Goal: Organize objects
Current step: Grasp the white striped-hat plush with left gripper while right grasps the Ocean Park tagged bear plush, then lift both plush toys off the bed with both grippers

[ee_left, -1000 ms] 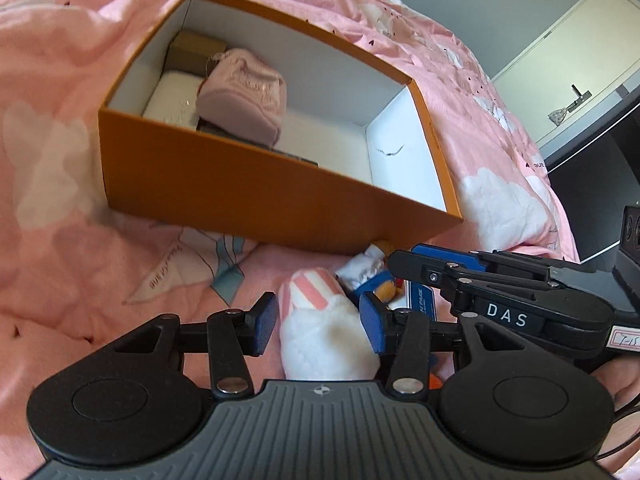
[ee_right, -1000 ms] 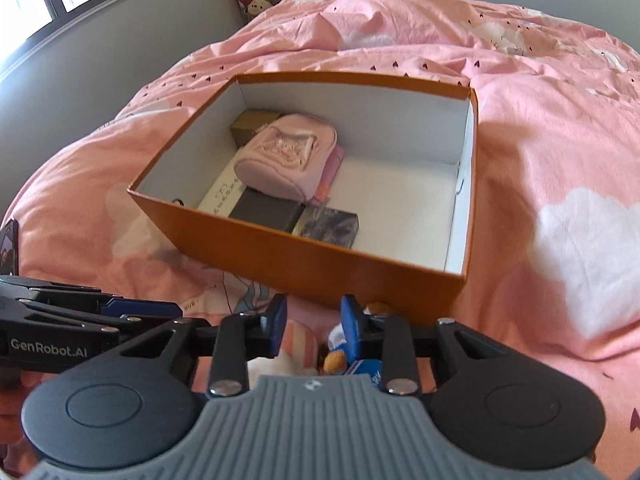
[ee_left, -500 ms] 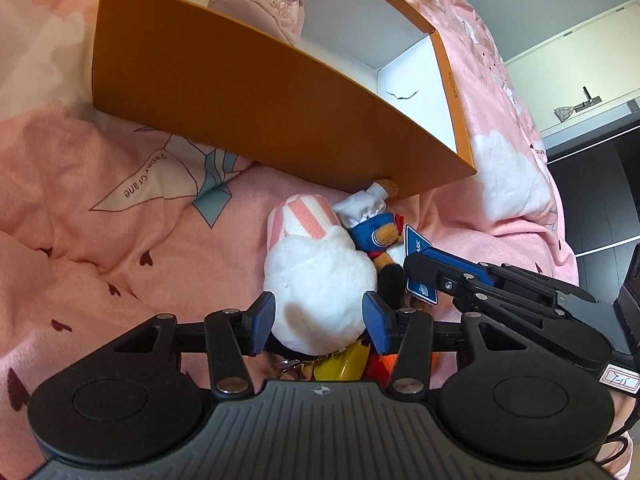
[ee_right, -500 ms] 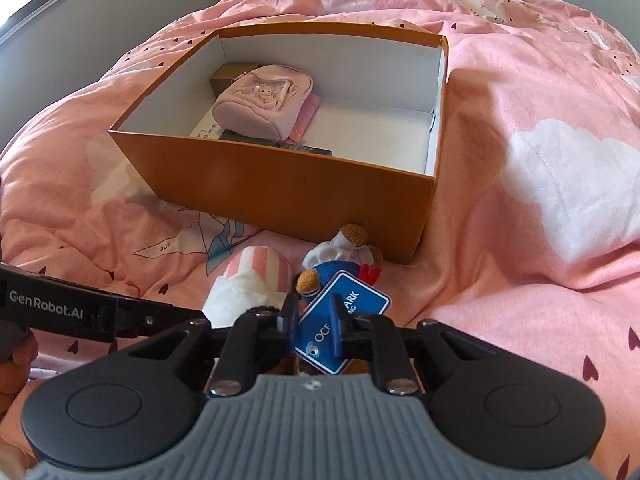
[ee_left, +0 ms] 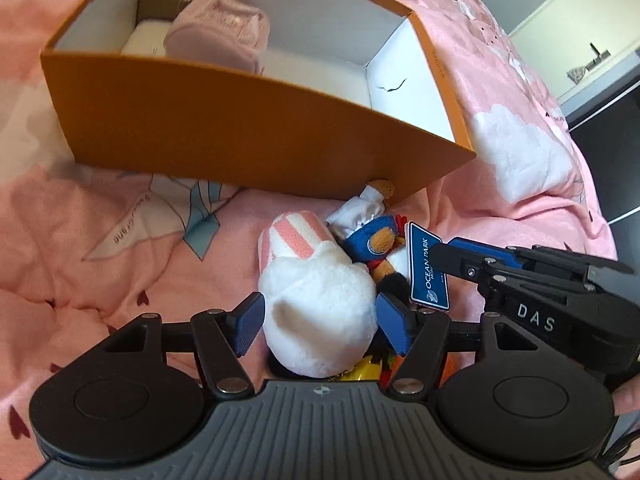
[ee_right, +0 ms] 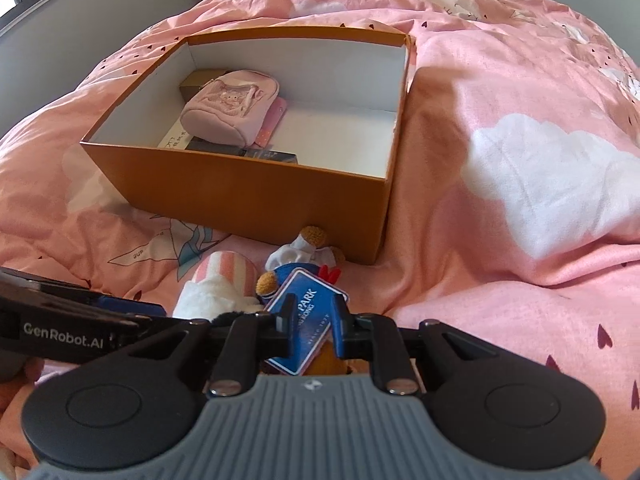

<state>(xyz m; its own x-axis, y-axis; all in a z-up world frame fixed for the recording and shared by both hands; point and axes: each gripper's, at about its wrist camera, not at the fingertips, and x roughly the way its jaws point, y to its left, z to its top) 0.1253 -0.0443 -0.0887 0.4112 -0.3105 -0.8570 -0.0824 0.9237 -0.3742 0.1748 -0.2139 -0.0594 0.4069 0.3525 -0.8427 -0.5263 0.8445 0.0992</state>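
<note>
A white plush with a pink striped part (ee_left: 316, 296) and a small sailor doll (ee_left: 372, 228) with a blue "Ocean Park" tag (ee_left: 428, 268) lie on the pink bedding in front of an orange box (ee_left: 240, 120). My left gripper (ee_left: 320, 320) has its pads on both sides of the white plush and looks closed on it. My right gripper (ee_right: 314, 320) is nearly shut around the blue tag (ee_right: 308, 316) and the doll (ee_right: 296, 256) beneath it. The box (ee_right: 248, 184) holds a pink pouch (ee_right: 232, 112) and flat items at its left end.
The pink duvet (ee_right: 520, 160) is rumpled around the box. The right half of the box floor (ee_right: 340, 136) is bare white. A window and grey wall are at the far left in the right wrist view; a cabinet (ee_left: 580, 48) stands at the far right in the left wrist view.
Both grippers dropped down onto the toys in front of the box. The right gripper narrowed around the blue tag. The left gripper now frames the white plush closely.
</note>
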